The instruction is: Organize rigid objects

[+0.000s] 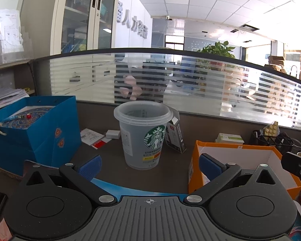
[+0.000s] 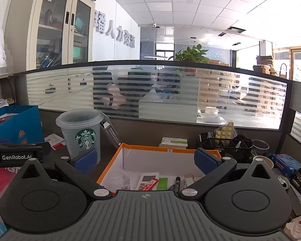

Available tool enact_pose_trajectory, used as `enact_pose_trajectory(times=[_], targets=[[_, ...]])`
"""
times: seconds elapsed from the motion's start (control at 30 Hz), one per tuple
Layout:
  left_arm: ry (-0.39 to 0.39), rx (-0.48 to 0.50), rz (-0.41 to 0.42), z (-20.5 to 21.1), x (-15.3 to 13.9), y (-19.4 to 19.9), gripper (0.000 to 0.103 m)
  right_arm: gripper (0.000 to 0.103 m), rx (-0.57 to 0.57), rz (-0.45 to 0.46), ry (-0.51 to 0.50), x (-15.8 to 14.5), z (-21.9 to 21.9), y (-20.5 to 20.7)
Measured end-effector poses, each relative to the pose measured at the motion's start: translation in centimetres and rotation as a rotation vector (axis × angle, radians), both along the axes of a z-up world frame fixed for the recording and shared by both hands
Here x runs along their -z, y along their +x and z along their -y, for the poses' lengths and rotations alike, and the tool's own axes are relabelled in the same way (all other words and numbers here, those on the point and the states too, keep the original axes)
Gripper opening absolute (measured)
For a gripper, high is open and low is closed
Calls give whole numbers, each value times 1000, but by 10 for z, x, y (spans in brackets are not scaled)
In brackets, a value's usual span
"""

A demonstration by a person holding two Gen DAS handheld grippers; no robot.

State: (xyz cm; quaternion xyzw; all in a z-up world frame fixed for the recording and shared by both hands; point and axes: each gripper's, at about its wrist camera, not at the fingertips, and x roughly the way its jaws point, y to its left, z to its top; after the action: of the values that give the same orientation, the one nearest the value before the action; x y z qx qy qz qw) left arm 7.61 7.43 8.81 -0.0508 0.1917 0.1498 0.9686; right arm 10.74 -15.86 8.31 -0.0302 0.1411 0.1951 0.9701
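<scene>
Just ahead of the wide-open, empty left gripper [image 1: 149,167], the upright plastic cup [image 1: 143,134]; right gripper [image 2: 147,160] likewise agape over the orange box [image 2: 170,160].

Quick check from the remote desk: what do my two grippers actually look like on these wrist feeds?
Both look alike. The left gripper and right gripper each have matte black linkage arms with silver pivot pins, two round black discs and a ribbed grey centre plate bearing a small crosshair mark. The fingers end in blue textured pads. The left unit's side, seen from the right wrist, carries white GenRobot.AI lettering. No cables or sleeves show.
</scene>
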Motion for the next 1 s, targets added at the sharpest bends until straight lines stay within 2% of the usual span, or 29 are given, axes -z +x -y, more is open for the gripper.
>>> enact_pose_trajectory(times=[1.0], targets=[[18,29,-33,10,8,9,103,103,14,-40,-2,19,-1,15]])
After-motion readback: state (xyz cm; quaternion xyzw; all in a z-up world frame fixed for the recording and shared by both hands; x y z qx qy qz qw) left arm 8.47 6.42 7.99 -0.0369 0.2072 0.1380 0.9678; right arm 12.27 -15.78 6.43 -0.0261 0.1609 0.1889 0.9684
